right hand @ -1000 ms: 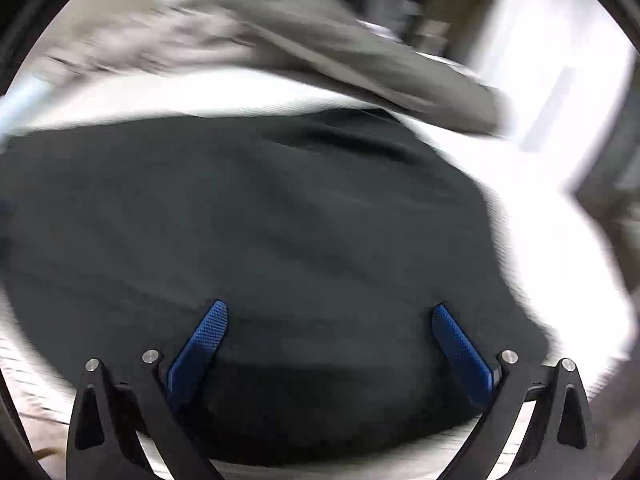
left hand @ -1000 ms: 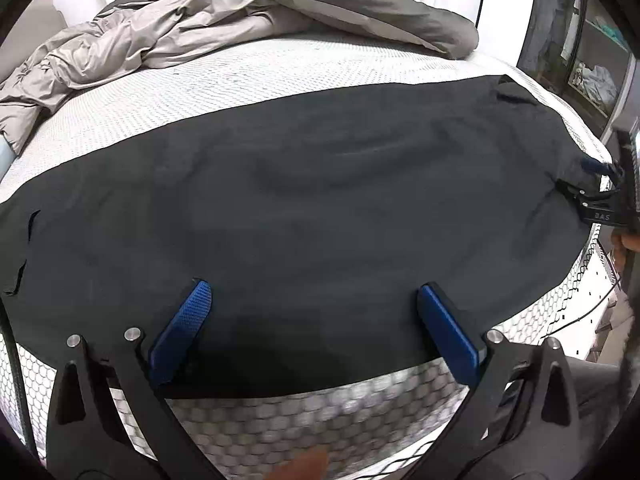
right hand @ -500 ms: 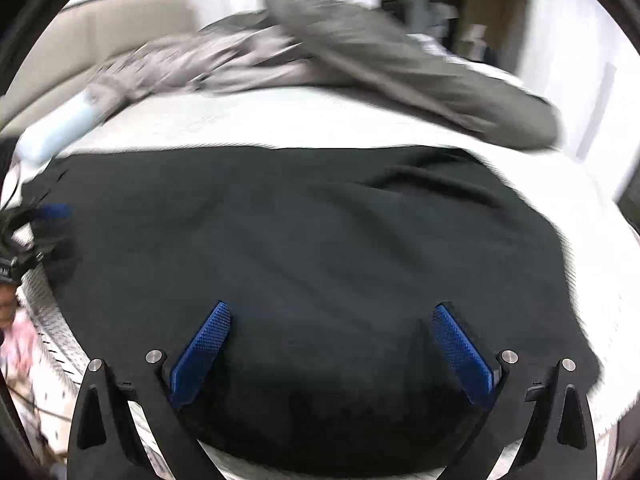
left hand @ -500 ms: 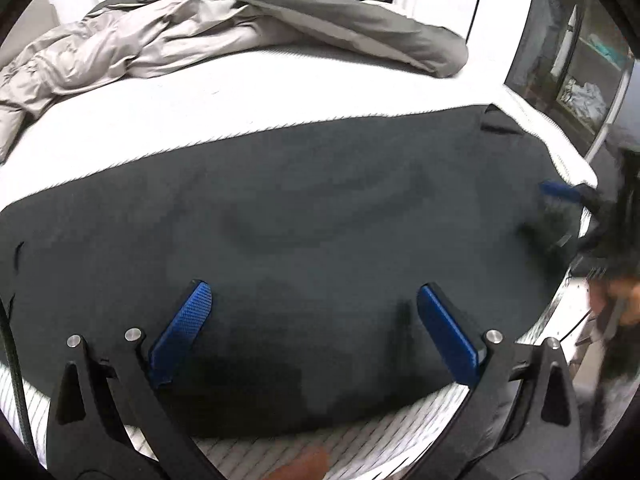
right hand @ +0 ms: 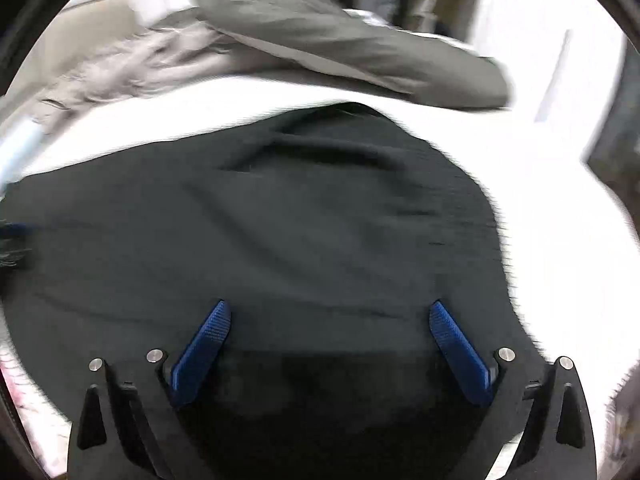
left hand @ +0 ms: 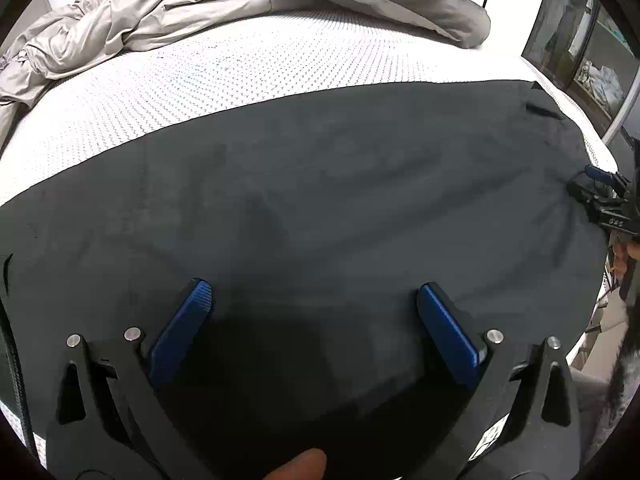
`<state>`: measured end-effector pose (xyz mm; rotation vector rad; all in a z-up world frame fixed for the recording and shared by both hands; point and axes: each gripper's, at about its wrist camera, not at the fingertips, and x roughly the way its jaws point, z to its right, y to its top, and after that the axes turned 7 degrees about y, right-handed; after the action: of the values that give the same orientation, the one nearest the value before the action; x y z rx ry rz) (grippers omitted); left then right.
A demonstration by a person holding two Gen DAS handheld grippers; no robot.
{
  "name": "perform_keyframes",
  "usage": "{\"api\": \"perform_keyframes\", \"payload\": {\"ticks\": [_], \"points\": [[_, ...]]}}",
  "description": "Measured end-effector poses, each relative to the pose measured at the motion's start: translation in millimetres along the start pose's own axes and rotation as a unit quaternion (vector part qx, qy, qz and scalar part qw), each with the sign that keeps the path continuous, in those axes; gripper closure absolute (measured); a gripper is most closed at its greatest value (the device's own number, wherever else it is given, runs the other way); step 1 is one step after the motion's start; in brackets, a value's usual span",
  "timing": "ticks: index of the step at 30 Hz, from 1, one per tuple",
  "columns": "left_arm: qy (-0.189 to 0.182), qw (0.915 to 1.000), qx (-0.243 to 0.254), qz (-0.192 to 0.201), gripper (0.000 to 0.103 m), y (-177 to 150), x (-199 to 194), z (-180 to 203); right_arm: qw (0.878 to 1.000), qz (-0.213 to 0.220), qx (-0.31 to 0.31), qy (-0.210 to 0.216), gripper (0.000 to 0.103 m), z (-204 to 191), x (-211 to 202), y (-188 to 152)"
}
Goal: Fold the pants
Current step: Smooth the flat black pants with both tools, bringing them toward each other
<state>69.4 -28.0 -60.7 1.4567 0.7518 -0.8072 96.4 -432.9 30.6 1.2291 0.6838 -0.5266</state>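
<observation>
Two grippers: both are hovering low over one pair of black pants (left hand: 304, 216), each with its jaws spread wide and nothing between the blue pads.
Garment position: the pants are lying flat on the white quilted mattress (left hand: 224, 76), near its front edge, with grey bedding (left hand: 132, 20) heaped well behind.
Long axis: it is running side to side across both views, so the jaws are facing the cloth broadside.
Left gripper (left hand: 312, 312): it is sitting over the near edge, toward the left stretch of the pants.
Right gripper (right hand: 328, 324): it is pointing at the right end; in the left wrist view it is showing at the far right rim (left hand: 600, 196), touching or just beside that end.
Nearer hand: judging by this, each gripper is covering its own end.
Judgement: the coming fold is probably depending on both gripping the near edge evenly.
Caution: the right wrist view is blurring, so exact contact cannot be told.
</observation>
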Motion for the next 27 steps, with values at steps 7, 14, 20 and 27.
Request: {"api": "perform_keyframes", "payload": {"ticks": [7,14,20,27], "points": [[-0.025,0.999,0.027,0.023,0.001,10,-21,29,0.999,0.024,-0.04,0.016,0.001,-50,-23,28],[0.014,0.9957,0.092,0.004,0.001,44,18,82,0.989,-0.021,-0.083,0.124,0.001,-117,25,43],[-0.009,0.9979,0.063,-0.009,0.0,42,31,62,1.0,-0.017,-0.007,-0.006,0.004,-35,33,36],[-0.002,0.9986,0.051,-0.017,0.001,41,20,58,0.998,0.001,0.032,-0.052,0.002,-8,20,36]]}}
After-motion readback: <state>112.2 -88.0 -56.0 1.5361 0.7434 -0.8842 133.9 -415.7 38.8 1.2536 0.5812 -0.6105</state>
